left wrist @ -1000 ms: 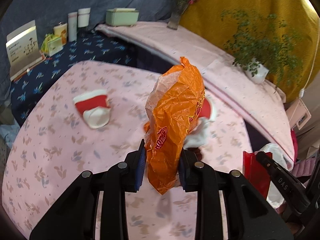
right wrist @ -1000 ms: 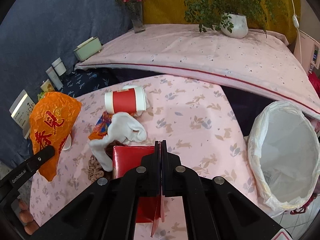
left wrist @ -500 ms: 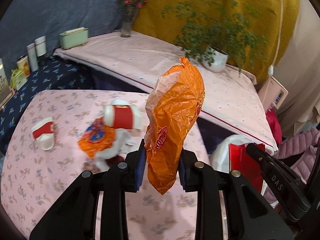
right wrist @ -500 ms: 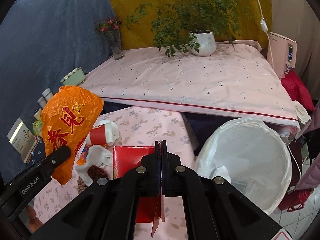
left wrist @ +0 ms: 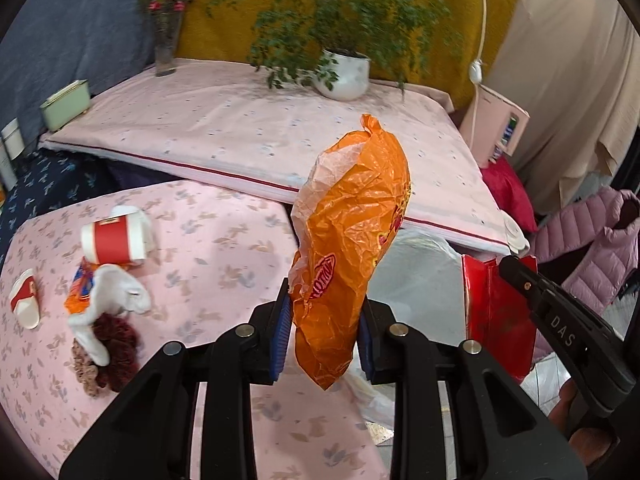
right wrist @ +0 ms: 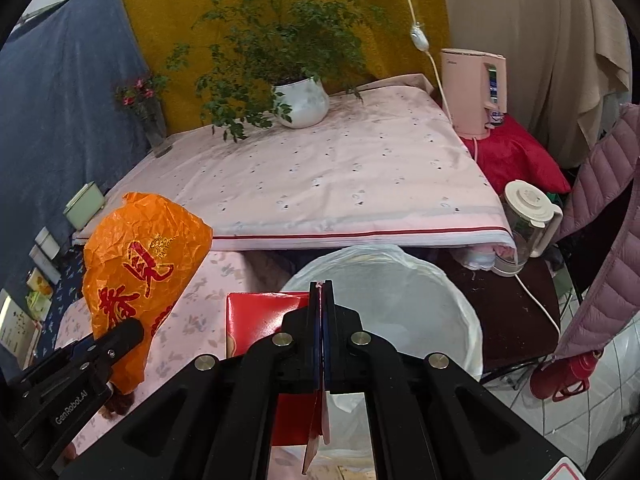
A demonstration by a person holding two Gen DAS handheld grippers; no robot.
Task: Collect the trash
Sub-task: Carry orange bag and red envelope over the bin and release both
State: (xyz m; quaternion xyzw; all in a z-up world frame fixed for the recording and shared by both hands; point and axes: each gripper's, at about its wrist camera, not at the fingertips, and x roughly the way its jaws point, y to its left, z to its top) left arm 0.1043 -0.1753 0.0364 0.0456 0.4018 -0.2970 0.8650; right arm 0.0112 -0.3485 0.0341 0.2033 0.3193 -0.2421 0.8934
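While both tongs are loaded, the step in hand reads as the carry to the bin, with release not yet begun. Nearest in the left wrist view, the left gripper (left wrist: 322, 334) has its blue pads closed on the lower part of a crumpled orange wrapper (left wrist: 352, 240), which stands upright above the jaws. In the right wrist view the right gripper (right wrist: 321, 332) is fully closed, pinching the thin edge of a flat red packet (right wrist: 256, 320) that hangs at about 9 o'clock of the jaws and below them. Just beyond those jaws, from 12 to 2 o'clock, the white-lined trash bin (right wrist: 460, 304) opens upward; the packet already overlaps its near rim, while the wrapper sits toward 9 o'clock, over the pink floral table (left wrist: 224, 256). Farther out on that table, at 9 to 10 o'clock in the left view, trash remains: a red-and-white paper cup (left wrist: 116, 236) on its side, a white tissue (left wrist: 116, 296), a second flattened cup (left wrist: 24, 300). Judgement: next move calls for bringing each load over the liner mouth, then opening the jaws; the light wrapper may cling to a pad.
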